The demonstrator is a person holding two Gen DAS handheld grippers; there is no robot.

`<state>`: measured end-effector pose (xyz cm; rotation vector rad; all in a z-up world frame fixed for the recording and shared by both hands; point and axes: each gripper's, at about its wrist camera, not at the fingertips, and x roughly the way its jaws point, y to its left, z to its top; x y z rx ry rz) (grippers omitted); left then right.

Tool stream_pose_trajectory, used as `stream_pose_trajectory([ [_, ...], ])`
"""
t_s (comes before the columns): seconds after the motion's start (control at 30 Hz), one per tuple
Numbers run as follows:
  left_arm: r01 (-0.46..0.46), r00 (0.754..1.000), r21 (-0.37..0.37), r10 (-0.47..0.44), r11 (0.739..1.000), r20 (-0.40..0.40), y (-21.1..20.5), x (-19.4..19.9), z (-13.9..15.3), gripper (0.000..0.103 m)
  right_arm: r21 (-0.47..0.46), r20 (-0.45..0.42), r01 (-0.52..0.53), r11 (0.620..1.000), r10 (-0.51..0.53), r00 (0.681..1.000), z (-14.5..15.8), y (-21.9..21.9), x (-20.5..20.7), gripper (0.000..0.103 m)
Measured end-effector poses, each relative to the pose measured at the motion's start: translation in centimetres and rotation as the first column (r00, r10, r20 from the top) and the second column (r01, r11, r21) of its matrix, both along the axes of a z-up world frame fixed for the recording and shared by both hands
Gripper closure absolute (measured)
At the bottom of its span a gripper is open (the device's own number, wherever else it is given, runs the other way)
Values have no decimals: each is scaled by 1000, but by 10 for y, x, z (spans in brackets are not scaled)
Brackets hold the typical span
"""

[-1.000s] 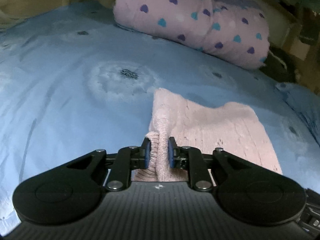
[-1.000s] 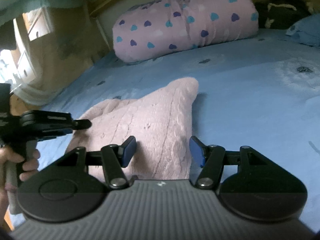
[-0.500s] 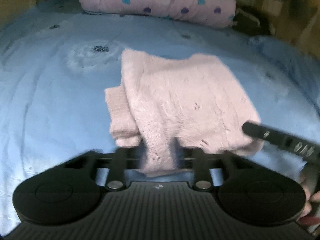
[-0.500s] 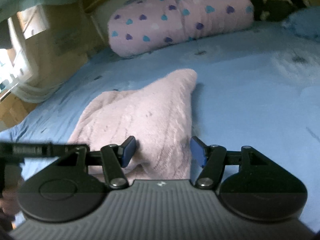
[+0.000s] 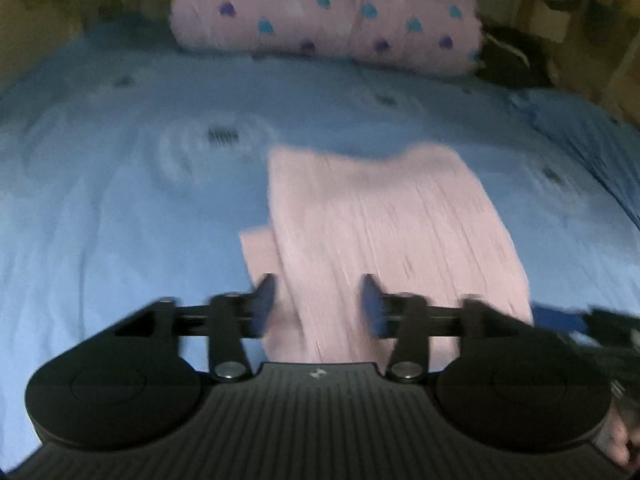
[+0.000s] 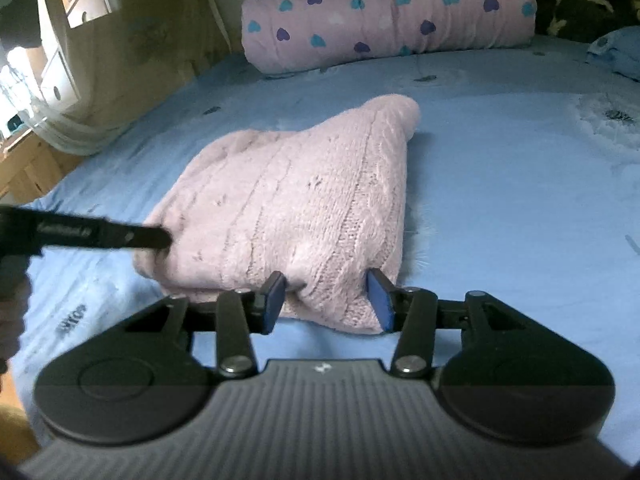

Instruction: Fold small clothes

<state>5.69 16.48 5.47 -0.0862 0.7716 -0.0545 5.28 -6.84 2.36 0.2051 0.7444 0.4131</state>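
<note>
A small pink knitted sweater lies folded on the blue bedsheet; it also shows in the right wrist view. My left gripper is open, its jaws either side of the sweater's near edge, and the view is blurred. A sleeve cuff sticks out at the sweater's left. My right gripper is open with its jaws around the sweater's near right corner. The left gripper's finger shows in the right wrist view at the sweater's left edge.
A pink rolled quilt with hearts lies at the bed's far end, also in the right wrist view. A blue pillow and dark items sit at the far right. A wall and window are left.
My left gripper has let go of the sweater's bunched edge and opened, after drawing back and up. The sweater now lies flat and folded. My right gripper stayed open near its corner.
</note>
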Motion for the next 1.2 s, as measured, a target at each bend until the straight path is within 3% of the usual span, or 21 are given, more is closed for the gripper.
stream_pose_trajectory([
  [0.03, -22, 999, -8, 23, 1000, 32, 1, 6, 3, 28, 9, 3, 5, 1000, -5, 1000, 4, -3, 0, 53],
  [0.1, -57, 996, -44, 60, 997, 68, 7, 23, 6, 26, 32, 33, 15, 999, -16, 999, 12, -8, 0, 53],
  [0.27, -137, 990, -72, 139, 988, 26, 11, 74, -9, 27, 68, 108, 84, 994, -91, 990, 21, -16, 13, 45],
  [0.3, -147, 989, -69, 148, 987, 19, 11, 81, -13, 35, 71, 106, 98, 993, -106, 989, 20, -16, 18, 45],
  [0.33, -154, 988, -66, 156, 986, 15, 12, 88, -17, 63, 77, 97, 113, 991, -120, 988, 17, -17, 23, 45],
  [0.37, -164, 986, -59, 164, 985, 0, 13, 93, -21, 74, 84, 86, 122, 989, -129, 988, 15, -18, 27, 45],
  [0.4, -175, 985, -51, 174, 983, -17, 14, 100, -26, 79, 92, 79, 124, 988, -131, 988, 12, -18, 30, 45],
  [0.57, -247, 968, 56, 249, 967, -29, 25, 111, -42, 80, 100, 50, 107, 989, -112, 992, -4, -13, 36, 45],
  [0.6, -246, 968, 56, 248, 968, -32, 26, 110, -42, 79, 108, 33, 99, 989, -103, 994, -7, -12, 38, 40],
  [0.63, -238, 970, 40, 239, 970, -36, 28, 106, -40, 79, 120, 6, 92, 989, -94, 996, -10, -12, 41, 34],
  [0.87, -141, 990, -100, 138, 985, -33, 35, 66, -10, 78, 160, -40, 108, 981, -103, 994, -8, -18, 38, 33],
  [0.9, -127, 992, -115, 123, 985, -38, 34, 59, -6, 73, 165, -46, 111, 980, -105, 993, -6, -20, 37, 33],
  [1.0, -97, 995, -134, 91, 986, -49, 33, 41, 0, 33, 178, -68, 122, 976, -112, 991, -1, -24, 38, 33],
  [1.1, -69, 997, -82, 67, 994, -34, 28, 25, 0, 24, 189, -80, 130, 973, -117, 990, 3, -30, 37, 33],
  [1.2, -61, 997, -40, 59, 997, -50, 25, 19, -8, 19, 217, -98, 128, 968, -109, 989, 5, -37, 41, 19],
])
